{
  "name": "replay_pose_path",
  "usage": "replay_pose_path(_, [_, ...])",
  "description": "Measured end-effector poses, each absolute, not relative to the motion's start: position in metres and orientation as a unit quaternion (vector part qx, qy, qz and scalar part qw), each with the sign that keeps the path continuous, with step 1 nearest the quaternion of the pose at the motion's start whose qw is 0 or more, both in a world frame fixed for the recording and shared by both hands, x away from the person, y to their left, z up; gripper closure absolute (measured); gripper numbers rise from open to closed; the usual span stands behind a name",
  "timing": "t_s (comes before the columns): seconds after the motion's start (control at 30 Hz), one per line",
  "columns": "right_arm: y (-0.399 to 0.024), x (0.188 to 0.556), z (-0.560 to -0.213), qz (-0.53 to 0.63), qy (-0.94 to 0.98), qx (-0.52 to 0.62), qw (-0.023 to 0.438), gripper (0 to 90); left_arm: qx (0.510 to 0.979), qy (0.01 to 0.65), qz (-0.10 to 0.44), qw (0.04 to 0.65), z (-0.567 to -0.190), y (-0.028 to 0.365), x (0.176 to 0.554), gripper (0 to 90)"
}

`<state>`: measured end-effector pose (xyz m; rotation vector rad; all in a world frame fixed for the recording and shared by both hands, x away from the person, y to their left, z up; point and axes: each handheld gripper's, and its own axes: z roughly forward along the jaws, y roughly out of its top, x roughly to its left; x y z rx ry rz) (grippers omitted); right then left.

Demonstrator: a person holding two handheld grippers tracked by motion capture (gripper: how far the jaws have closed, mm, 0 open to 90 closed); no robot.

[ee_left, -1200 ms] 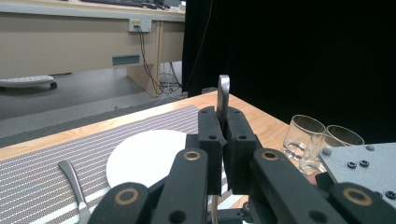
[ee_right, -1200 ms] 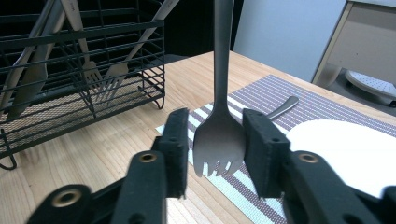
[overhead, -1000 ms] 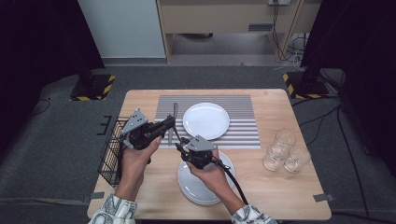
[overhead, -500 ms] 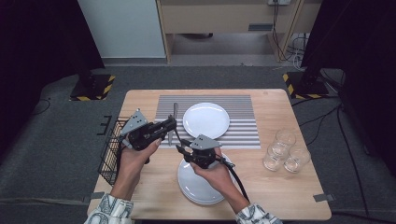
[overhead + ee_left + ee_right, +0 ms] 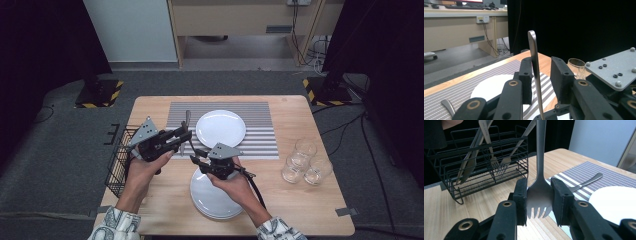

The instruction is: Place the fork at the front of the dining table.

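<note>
Currently your right gripper point(image 5: 539, 203) has its pads closed on the head of a fork point(image 5: 539, 187), tines pointing down toward the wooden table point(image 5: 474, 205) and handle rising straight up out of the top of the right gripper view. Both pads press against the sides of the fork head, so the grip is firm and narrow.

Your left gripper point(image 5: 541, 75) has just been opening its jaws. In the left gripper view the fork handle point(image 5: 534, 62) stands upright between them, leaning against the left pad, with a clear gap to the right pad; that gripper no longer clamps it.

From the high view, both grippers meet over the near left part of the table, left gripper point(image 5: 181, 137) to the left of right gripper point(image 5: 196, 157), with the fork point(image 5: 186, 131) standing between them at the left edge of the striped placemat point(image 5: 260, 127).

A white plate point(image 5: 221, 127) lies on the placemat, just right of the fork. A stack of white plates point(image 5: 212, 197) sits at the near edge, partly under your right hand point(image 5: 235, 182). A black wire cutlery basket point(image 5: 486, 167) holding forks and knives stands at the left edge of the table. Another utensil point(image 5: 586, 181) lies flat on the placemat. Three clear glasses point(image 5: 302, 162) cluster at the right side.
</note>
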<state>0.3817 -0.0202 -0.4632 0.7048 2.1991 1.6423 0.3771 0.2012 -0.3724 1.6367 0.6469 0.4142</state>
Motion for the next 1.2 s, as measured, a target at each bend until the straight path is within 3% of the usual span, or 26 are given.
replay_pose_path(0.6, [-0.018, 0.381, -0.463, 0.573, 0.770, 0.233, 0.152, 67.7, 0.687, 0.309, 0.162, 0.637, -0.372, 0.211, 0.379, 83.2])
replay_pose_path(1.2, [-0.015, 0.383, -0.464, 0.565, 0.772, 0.235, 0.172, 67.6, 0.682, 0.348, 0.198, 0.612, -0.366, 0.195, 0.367, 85.7])
